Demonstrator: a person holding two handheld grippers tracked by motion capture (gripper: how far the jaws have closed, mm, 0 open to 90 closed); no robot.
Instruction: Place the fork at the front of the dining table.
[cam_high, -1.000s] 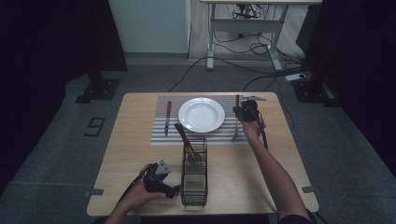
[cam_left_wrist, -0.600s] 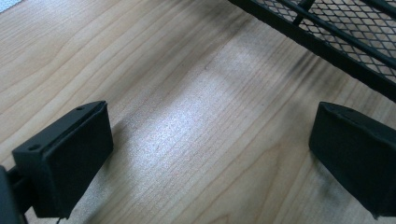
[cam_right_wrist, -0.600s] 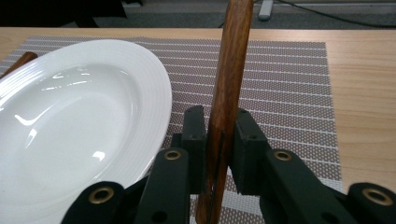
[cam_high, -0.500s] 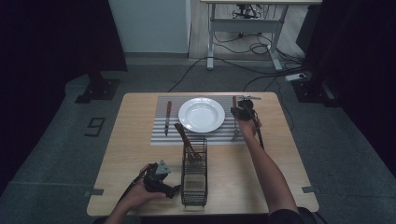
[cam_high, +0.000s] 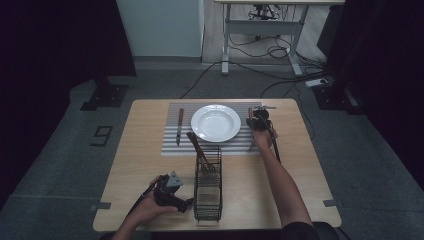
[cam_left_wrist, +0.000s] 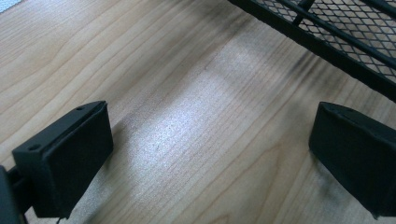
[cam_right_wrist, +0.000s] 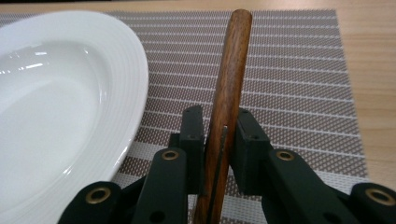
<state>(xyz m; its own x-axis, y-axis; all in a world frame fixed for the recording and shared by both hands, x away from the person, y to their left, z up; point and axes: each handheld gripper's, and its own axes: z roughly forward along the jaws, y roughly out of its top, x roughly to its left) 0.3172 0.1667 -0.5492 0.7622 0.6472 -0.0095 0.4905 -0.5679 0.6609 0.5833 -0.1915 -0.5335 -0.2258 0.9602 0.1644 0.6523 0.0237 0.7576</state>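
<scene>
Pale wood-grain desk (cam_high: 300, 165) under dim light, striped woven placemat (cam_right_wrist: 299, 70) beside glossy white plate (cam_right_wrist: 60, 102); right tongs (cam_right_wrist: 219, 140) clenched on wooden-handled utensil (cam_right_wrist: 229, 88) over the mat, probably stiff, light, smooth, best pinched mid-handle; left tongs (cam_left_wrist: 210, 154) released near black mesh caddy (cam_left_wrist: 345, 32).

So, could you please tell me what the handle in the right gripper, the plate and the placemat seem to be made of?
Handle: apparently wood, reddish-brown with visible grain, smooth satin finish.
Plate: probably glazed ceramic, white and glossy with bright reflections.
Placemat: looks like woven vinyl or fabric, matte, with a fine mesh texture in brown and pale stripes.
</scene>
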